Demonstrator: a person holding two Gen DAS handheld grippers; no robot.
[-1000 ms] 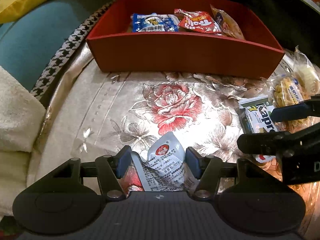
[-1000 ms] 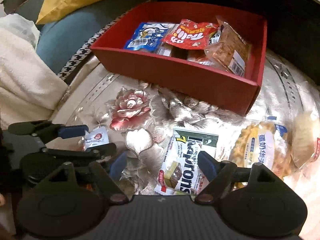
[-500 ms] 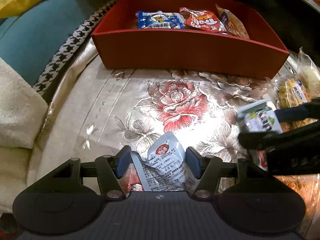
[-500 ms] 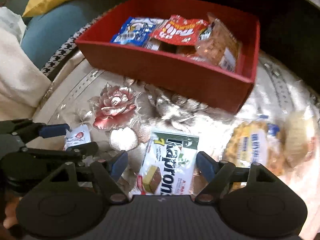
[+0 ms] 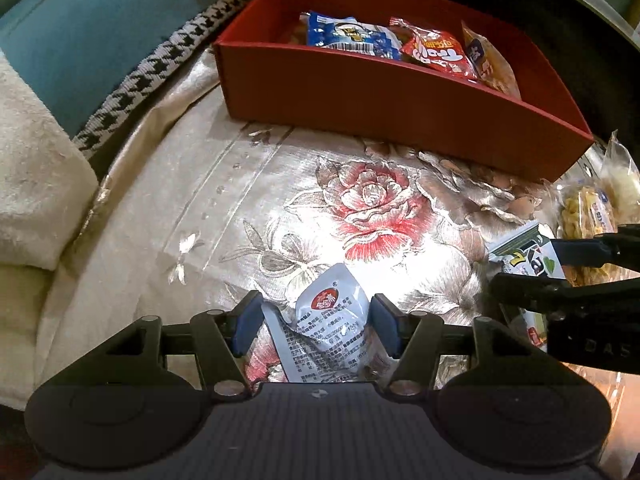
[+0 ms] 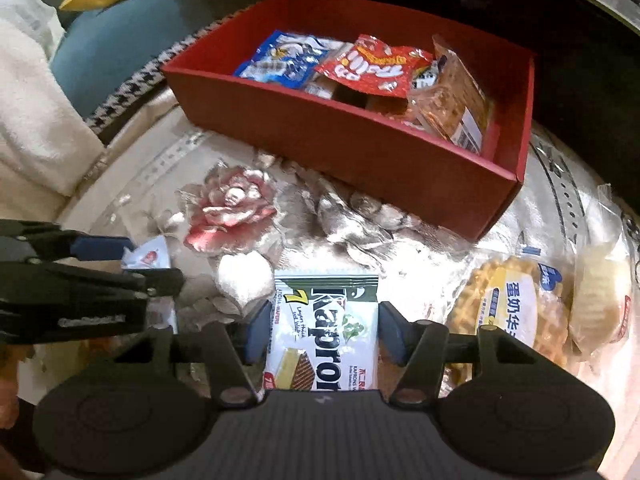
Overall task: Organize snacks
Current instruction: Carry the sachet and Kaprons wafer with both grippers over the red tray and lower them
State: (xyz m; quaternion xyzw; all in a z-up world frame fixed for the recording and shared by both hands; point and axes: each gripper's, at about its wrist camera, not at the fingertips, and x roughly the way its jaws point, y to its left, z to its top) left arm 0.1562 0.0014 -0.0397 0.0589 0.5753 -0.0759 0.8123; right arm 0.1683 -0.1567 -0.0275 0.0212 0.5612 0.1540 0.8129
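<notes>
Snacks sit partly sorted on the floral tablecloth [image 5: 224,216]. The left gripper [image 5: 316,326] has its pads pressed on a crumpled white packet [image 5: 332,332] near the cloth's near edge, jaws closing slightly. The right gripper [image 6: 322,332] is closing its jaws, its pads against the sides of the Kaprons wafer pack [image 6: 326,324]. The red box [image 6: 360,148] at the far edge holds several packets. Two clear-wrapped pastries [image 6: 516,312] lie at the right edge.
</notes>
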